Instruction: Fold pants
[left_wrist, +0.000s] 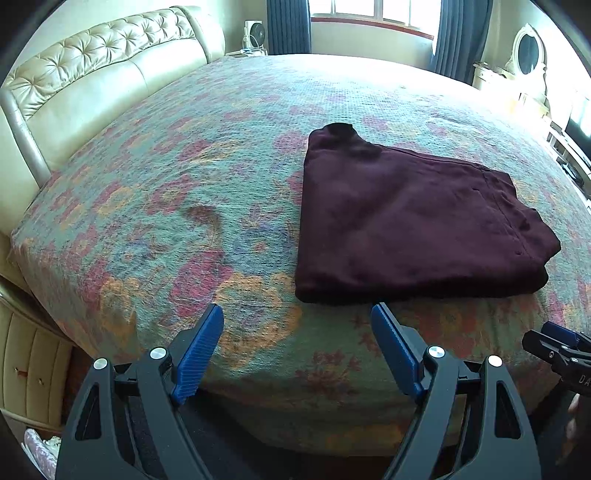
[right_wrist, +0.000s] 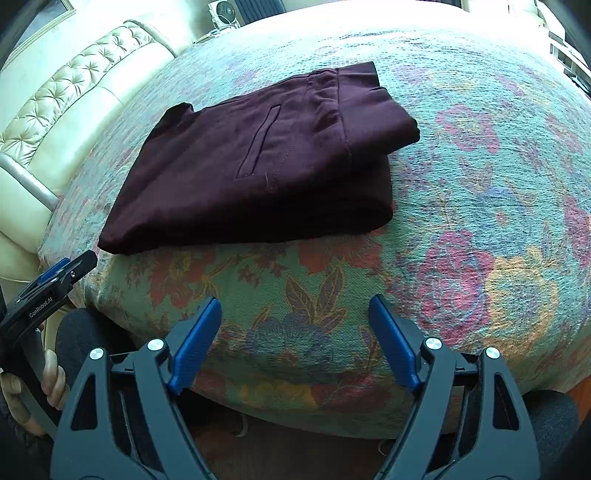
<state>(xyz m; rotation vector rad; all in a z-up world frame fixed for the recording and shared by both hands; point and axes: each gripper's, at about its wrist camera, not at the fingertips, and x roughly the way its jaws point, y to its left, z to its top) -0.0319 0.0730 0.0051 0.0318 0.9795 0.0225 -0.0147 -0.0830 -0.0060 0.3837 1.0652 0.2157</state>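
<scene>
Item: maroon pants (right_wrist: 258, 162), folded into a compact stack near the bed's (right_wrist: 461, 206) front edge (folding apparently done); left gripper (left_wrist: 297, 325) and right gripper (right_wrist: 295, 317) hover wide open, empty, next move likely only withdrawal.

Floral bedspread (left_wrist: 184, 206), tufted cream headboard (left_wrist: 92, 66) — fan (left_wrist: 253, 35), mirror (left_wrist: 528, 51)

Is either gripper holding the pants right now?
No, the pants lie folded on the bed, and both the left gripper and right gripper hang open short of them.
</scene>
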